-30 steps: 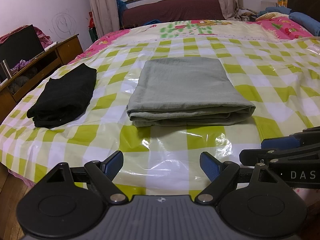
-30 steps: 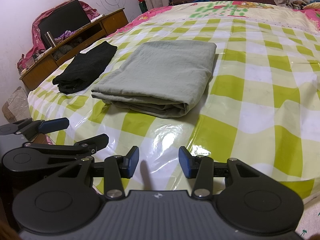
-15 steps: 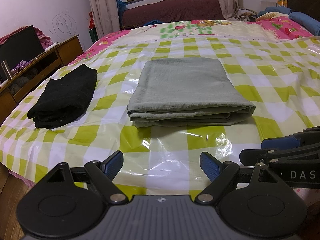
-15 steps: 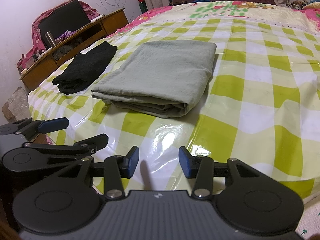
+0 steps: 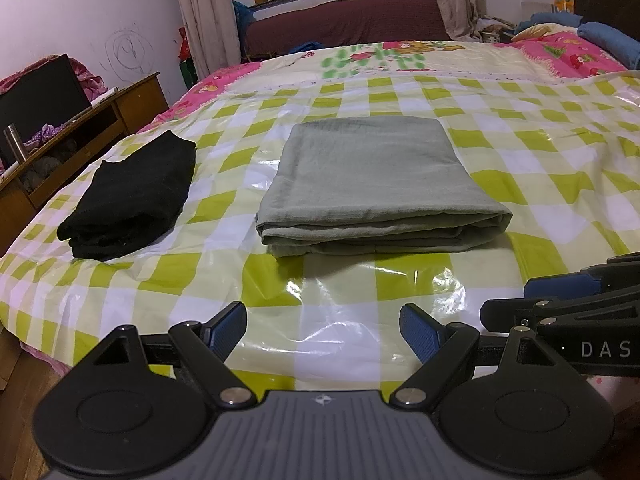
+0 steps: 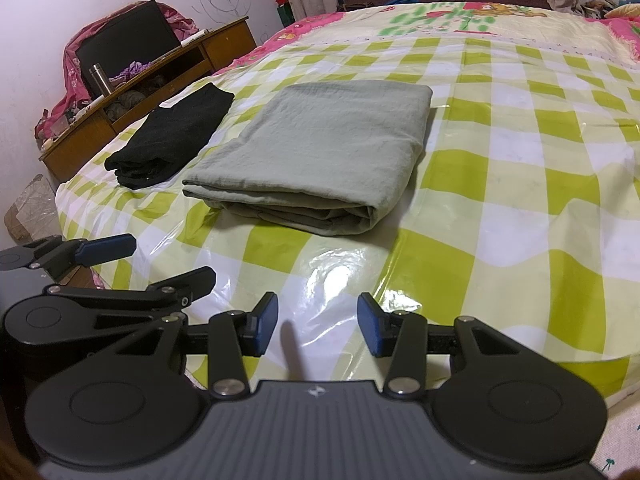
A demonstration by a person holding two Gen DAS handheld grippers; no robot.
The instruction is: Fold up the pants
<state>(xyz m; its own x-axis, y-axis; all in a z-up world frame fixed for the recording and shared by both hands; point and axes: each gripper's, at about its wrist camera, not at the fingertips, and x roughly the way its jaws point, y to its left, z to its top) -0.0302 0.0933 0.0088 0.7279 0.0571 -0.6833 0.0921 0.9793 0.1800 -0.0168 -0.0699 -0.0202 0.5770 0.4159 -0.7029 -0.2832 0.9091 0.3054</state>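
Grey-green pants (image 5: pixel 376 176) lie folded into a neat rectangle on the checked bed cover (image 5: pixel 340 280), also in the right wrist view (image 6: pixel 320 148). A folded black garment (image 5: pixel 132 196) lies to their left, also in the right wrist view (image 6: pixel 172 136). My left gripper (image 5: pixel 322 330) is open and empty, held at the bed's near edge, short of the pants. My right gripper (image 6: pixel 317 324) is open and empty beside it. Each gripper shows in the other's view: the right (image 5: pixel 560 292), the left (image 6: pixel 104 256).
A glossy green-and-white plastic cover (image 6: pixel 520 184) spreads over the bed. A wooden cabinet (image 5: pixel 80 136) with a steel flask (image 6: pixel 100 78) stands left of the bed. Pillows and a blue blanket (image 5: pixel 600 36) lie at the far right. A dark red sofa (image 5: pixel 344 20) stands under the window.
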